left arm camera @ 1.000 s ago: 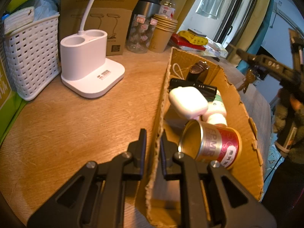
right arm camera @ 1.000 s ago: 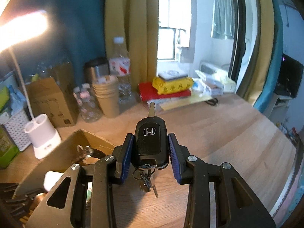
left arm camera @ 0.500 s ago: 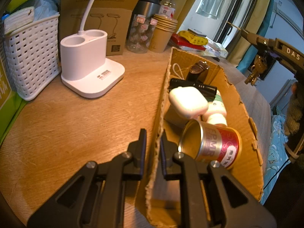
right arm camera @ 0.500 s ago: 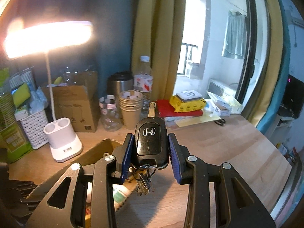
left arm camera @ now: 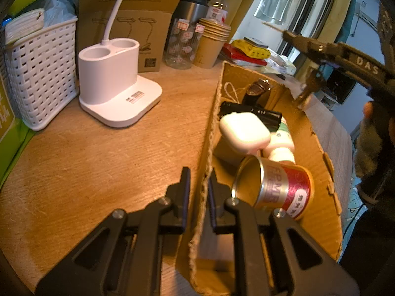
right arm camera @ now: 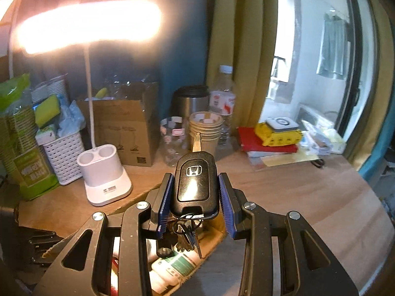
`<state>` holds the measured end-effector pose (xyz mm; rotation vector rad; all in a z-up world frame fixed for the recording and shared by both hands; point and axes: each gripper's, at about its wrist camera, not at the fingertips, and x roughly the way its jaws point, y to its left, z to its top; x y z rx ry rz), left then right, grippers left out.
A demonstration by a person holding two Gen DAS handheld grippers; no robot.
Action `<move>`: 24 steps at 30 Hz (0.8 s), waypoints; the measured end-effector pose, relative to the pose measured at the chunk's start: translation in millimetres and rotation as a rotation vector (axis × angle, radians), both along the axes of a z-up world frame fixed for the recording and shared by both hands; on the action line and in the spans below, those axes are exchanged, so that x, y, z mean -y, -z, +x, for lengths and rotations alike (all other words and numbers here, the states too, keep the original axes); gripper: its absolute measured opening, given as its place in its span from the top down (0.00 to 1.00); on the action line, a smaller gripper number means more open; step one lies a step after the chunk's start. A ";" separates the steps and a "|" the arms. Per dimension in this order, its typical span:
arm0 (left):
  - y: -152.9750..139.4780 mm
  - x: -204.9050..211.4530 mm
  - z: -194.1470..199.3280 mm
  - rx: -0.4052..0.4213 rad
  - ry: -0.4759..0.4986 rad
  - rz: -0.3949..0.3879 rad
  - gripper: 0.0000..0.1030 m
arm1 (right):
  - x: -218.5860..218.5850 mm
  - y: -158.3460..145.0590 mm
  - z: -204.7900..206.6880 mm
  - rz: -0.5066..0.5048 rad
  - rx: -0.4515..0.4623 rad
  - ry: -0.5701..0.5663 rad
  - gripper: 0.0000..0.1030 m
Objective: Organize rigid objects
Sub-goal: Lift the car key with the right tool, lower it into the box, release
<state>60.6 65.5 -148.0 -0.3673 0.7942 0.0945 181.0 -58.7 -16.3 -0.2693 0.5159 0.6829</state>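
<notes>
The right gripper (right arm camera: 195, 194) is clamped on the black car key (right arm camera: 196, 185), held above the cardboard box (left arm camera: 318, 197). The left gripper (left arm camera: 198, 192) pinches the box's near wall. Inside lie a gold tin (left arm camera: 274, 190), a white case (left arm camera: 243, 133) and a white bottle (left arm camera: 281, 145); the desk lamp (left arm camera: 116, 86) stands beside the box.

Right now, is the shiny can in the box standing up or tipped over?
Tipped over. The can lies on its side inside the cardboard box, its open mouth facing sideways toward the left hand-held gripper.
</notes>
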 end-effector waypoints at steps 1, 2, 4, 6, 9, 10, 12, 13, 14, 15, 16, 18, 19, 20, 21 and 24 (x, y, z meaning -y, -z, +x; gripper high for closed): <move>0.0 0.0 0.0 0.000 0.000 0.000 0.87 | -1.7 3.8 1.9 -0.006 -0.009 -0.008 0.63; 0.0 0.0 0.0 0.000 0.000 0.000 0.87 | -2.9 6.5 3.2 -0.010 -0.011 -0.014 0.63; 0.1 0.2 0.1 0.000 0.000 0.000 0.87 | -4.7 11.1 5.6 -0.018 -0.019 -0.021 0.63; 0.0 0.0 0.0 0.000 0.000 0.000 0.87 | -5.7 15.9 8.9 -0.026 -0.029 -0.022 0.63; 0.0 -0.1 -0.1 0.000 0.000 0.000 0.87 | -6.3 24.7 12.7 -0.049 -0.045 -0.031 0.63; 0.1 0.1 0.0 0.000 0.000 0.000 0.87 | -6.9 27.0 13.8 -0.055 -0.051 -0.035 0.63; 0.3 0.0 0.1 0.000 0.000 0.000 0.87 | -8.0 32.3 15.3 -0.067 -0.065 -0.044 0.63; 0.3 -0.1 0.2 0.000 -0.001 0.000 0.86 | -9.0 35.0 15.3 -0.075 -0.071 -0.050 0.63; 0.3 0.0 0.2 0.000 0.000 0.000 0.87 | -9.4 38.0 15.3 -0.081 -0.076 -0.056 0.63; 0.5 0.1 0.4 0.000 -0.001 0.000 0.87 | -9.5 39.6 15.5 -0.084 -0.080 -0.058 0.63; 0.6 0.3 0.5 0.000 0.000 0.000 0.87 | -9.5 41.1 15.8 -0.087 -0.086 -0.062 0.63; 0.5 0.1 0.4 0.000 0.000 0.000 0.87 | -8.9 43.8 16.3 -0.095 -0.096 -0.068 0.63; 0.6 0.1 0.5 0.000 0.000 0.000 0.86 | -7.6 45.4 17.0 -0.095 -0.109 -0.078 0.63; 0.5 0.2 0.4 0.000 0.000 0.000 0.86 | -6.5 46.1 16.9 -0.092 -0.115 -0.084 0.63; 0.6 0.1 0.5 0.000 0.000 0.000 0.86 | -5.2 46.3 16.5 -0.089 -0.121 -0.091 0.63; 0.5 0.2 0.4 0.000 0.000 0.000 0.87 | -2.1 47.6 15.3 -0.080 -0.143 -0.113 0.63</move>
